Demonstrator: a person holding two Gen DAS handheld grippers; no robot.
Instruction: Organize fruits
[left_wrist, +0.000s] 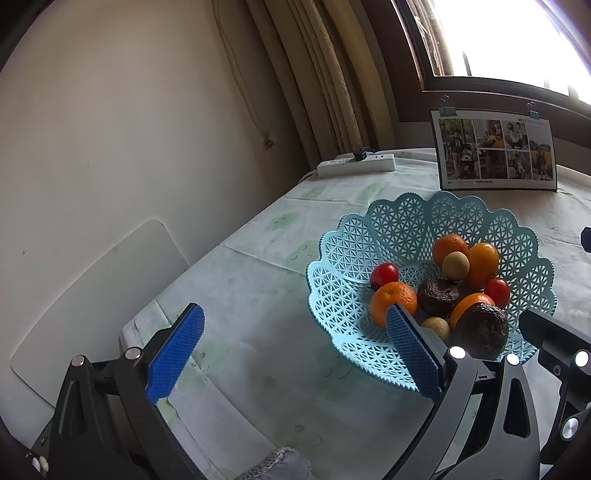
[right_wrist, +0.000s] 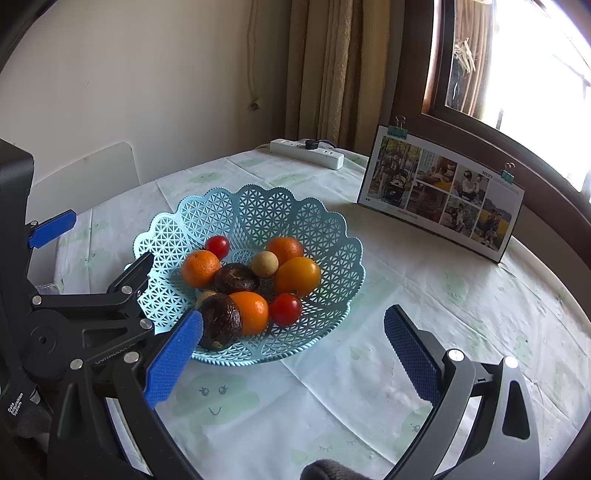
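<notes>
A light-blue lattice basket (right_wrist: 321, 236) (left_wrist: 343, 266) stands on the table and holds several fruits. Among them are oranges (right_wrist: 201, 267) (left_wrist: 393, 301), two cherry tomatoes (right_wrist: 285, 308) (left_wrist: 384, 275), two beige round fruits (right_wrist: 264, 264) (left_wrist: 455, 265) and two dark wrinkled fruits (right_wrist: 219, 321) (left_wrist: 480, 330). My right gripper (right_wrist: 295, 315) is open over the basket's near rim, its left pad beside a dark fruit, and it holds nothing. My left gripper (left_wrist: 295, 312) is open and empty at the basket's left side, its right pad overlapping the rim. Its blue fingers (right_wrist: 51, 229) show in the right wrist view.
The table has a pale cloth (right_wrist: 332, 387) printed with green clouds. A photo card (right_wrist: 439, 195) with binder clips stands behind the basket. A white power strip (right_wrist: 306, 151) lies at the far edge by the curtain (right_wrist: 332, 70). A white chair back (left_wrist: 92, 306) stands against the wall on the left.
</notes>
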